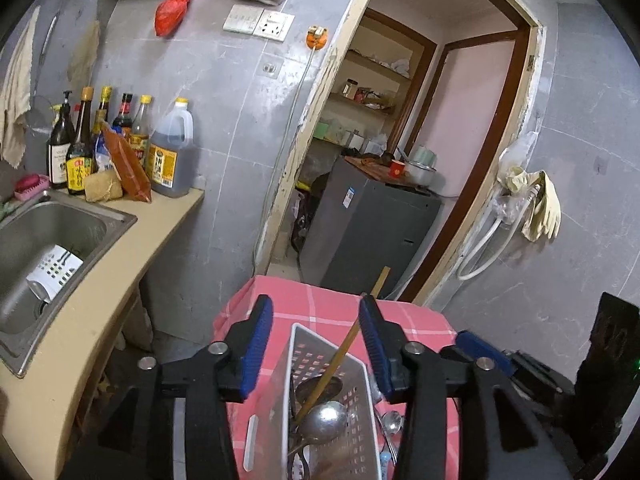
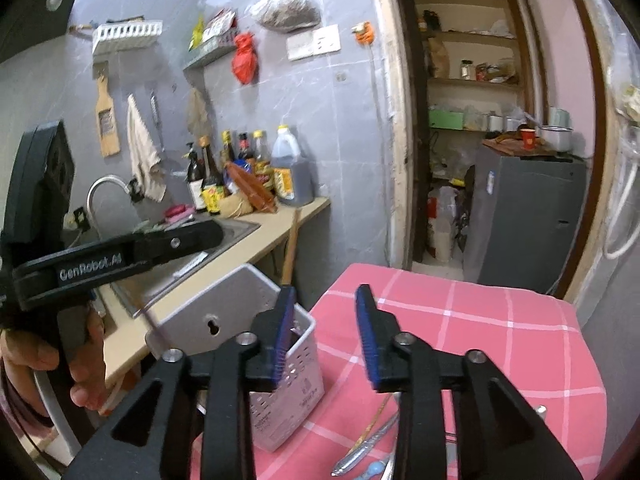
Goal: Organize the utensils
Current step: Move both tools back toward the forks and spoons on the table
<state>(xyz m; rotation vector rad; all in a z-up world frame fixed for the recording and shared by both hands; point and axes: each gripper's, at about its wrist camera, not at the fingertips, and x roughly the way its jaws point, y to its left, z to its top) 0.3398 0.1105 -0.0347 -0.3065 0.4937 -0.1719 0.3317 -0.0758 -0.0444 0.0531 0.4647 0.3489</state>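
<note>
A white perforated utensil holder (image 1: 356,412) stands on the pink checked tablecloth (image 1: 320,304). It holds metal spoons (image 1: 322,420) and a wooden chopstick (image 1: 340,354) that leans up to the right. My left gripper (image 1: 316,320) is open just above the holder, its blue pads on either side of it. My right gripper (image 2: 326,308) is open and empty over the cloth (image 2: 480,340), right of the holder (image 2: 280,360). Loose utensils (image 2: 368,444) lie on the cloth below the right gripper.
A steel sink (image 1: 52,240) and counter with several sauce bottles (image 1: 120,144) lie left. A doorway with a grey appliance (image 1: 368,232) is behind the table. The left gripper's body (image 2: 100,256) crosses the right wrist view.
</note>
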